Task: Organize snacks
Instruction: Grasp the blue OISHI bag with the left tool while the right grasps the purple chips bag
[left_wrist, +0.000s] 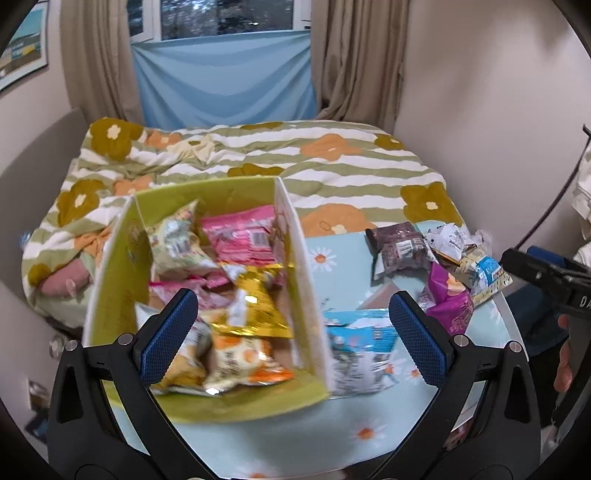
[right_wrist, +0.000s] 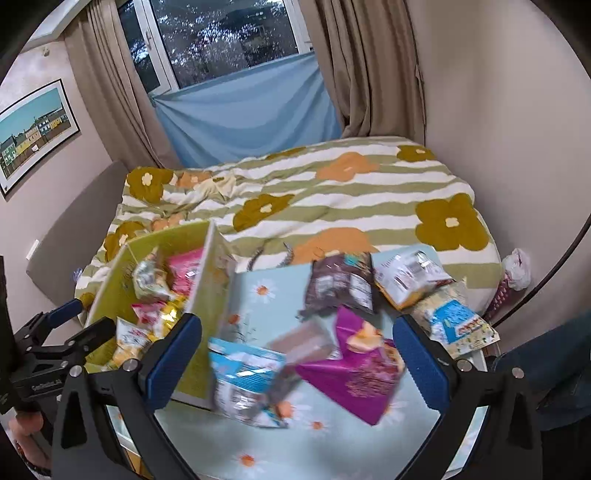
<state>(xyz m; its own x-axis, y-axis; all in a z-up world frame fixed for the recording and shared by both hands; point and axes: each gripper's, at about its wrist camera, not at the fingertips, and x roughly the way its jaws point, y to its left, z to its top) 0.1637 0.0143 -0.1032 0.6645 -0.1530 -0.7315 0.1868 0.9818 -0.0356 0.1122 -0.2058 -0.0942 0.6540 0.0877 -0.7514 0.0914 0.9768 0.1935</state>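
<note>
A green cardboard box (left_wrist: 118, 266) stands on the left of a small table with a daisy-print cover (left_wrist: 343, 432) and holds several snack packets, among them a pink one (left_wrist: 243, 232) and a gold one (left_wrist: 255, 310). My left gripper (left_wrist: 291, 336) is open and empty, hovering over the box's right wall. A blue and white packet (left_wrist: 362, 350) leans against that wall outside the box. My right gripper (right_wrist: 299, 354) is open and empty above the blue packet (right_wrist: 247, 380) and a purple packet (right_wrist: 362, 376). The box (right_wrist: 110, 280) is at its left.
Loose snacks lie at the table's right: a brown packet (right_wrist: 340, 288), a white and yellow packet (right_wrist: 406, 280) and a blue-labelled packet (right_wrist: 458, 325). A bed with a flowered striped quilt (right_wrist: 332, 199) lies behind the table. Walls stand on the left and right.
</note>
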